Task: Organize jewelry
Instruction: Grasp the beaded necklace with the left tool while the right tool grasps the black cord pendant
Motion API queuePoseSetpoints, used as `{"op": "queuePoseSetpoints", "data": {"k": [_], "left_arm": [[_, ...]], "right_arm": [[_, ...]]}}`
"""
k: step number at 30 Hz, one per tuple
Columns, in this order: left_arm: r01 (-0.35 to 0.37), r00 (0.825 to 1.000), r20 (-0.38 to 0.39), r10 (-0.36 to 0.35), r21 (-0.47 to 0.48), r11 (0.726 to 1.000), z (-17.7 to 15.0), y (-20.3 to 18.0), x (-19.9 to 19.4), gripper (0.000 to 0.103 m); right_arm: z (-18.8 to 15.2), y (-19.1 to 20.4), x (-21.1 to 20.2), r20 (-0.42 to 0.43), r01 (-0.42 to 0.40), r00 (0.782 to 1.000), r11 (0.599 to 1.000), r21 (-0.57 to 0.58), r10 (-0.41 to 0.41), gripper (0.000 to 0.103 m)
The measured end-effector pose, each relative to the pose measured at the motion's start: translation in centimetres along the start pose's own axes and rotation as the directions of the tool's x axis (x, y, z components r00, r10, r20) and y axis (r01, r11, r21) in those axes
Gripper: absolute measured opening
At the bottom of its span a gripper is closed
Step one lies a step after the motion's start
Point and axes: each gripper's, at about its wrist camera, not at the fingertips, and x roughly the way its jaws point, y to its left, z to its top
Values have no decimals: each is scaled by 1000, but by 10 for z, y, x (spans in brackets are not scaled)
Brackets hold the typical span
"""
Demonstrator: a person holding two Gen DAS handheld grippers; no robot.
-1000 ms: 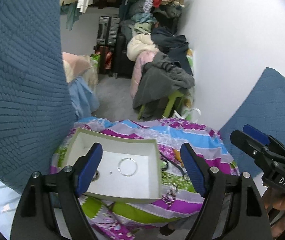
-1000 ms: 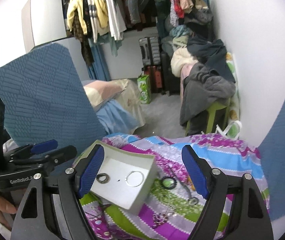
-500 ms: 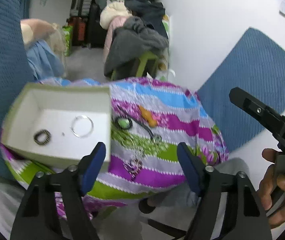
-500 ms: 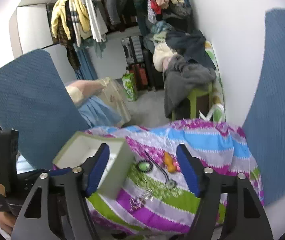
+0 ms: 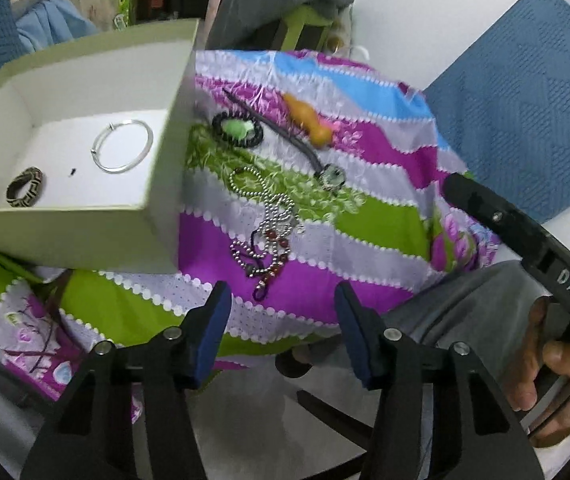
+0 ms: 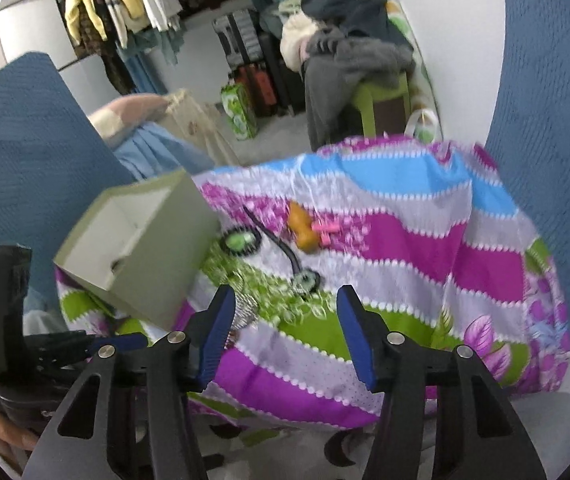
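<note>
At the left the open box [image 5: 85, 216] sits on the striped cloth [image 5: 365, 224], already holding a patterned ring [image 5: 25, 186] and a silver bangle [image 5: 122, 151], so it is likely the collecting place. Just right of its wall lie the bead tangle [image 5: 267, 226], green pendant [image 5: 238, 130] and orange piece [image 5: 307, 122], unsorted. The left gripper [image 5: 281, 330] and right gripper [image 6: 283, 330] both hover wide apart and empty; the box wall crowds any reach leftward.

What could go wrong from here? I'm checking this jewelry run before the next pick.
1. The silver bead chain lies tangled with the red bead strand; closing on one may drag both.
2. The box sits tilted on soft striped cloth close beside the tangle, so a nudge might tip it and spill the silver bangle and patterned ring.
</note>
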Motion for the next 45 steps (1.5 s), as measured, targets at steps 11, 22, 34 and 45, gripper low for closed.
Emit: {"op": "queuePoseSetpoints", "data": {"k": [11, 22, 34, 45], "left_arm": [[-71, 993, -90, 75, 47, 996, 1, 1, 52, 31], [-40, 999, -32, 42, 80, 996, 2, -4, 32, 5], [1, 996, 93, 0, -18, 1000, 27, 3, -29, 5], [16, 999, 51, -12, -65, 998, 16, 15, -20, 5]], "right_arm": [[9, -12, 67, -125, -31, 992, 998, -53, 24, 48], [20, -14, 114, -192, -33, 981, 986, -165, 1, 48], [13, 2, 134, -224, 2, 972, 957, -292, -70, 31], [-14, -2, 96, -262, 32, 960, 967, -251, -99, 29]]}}
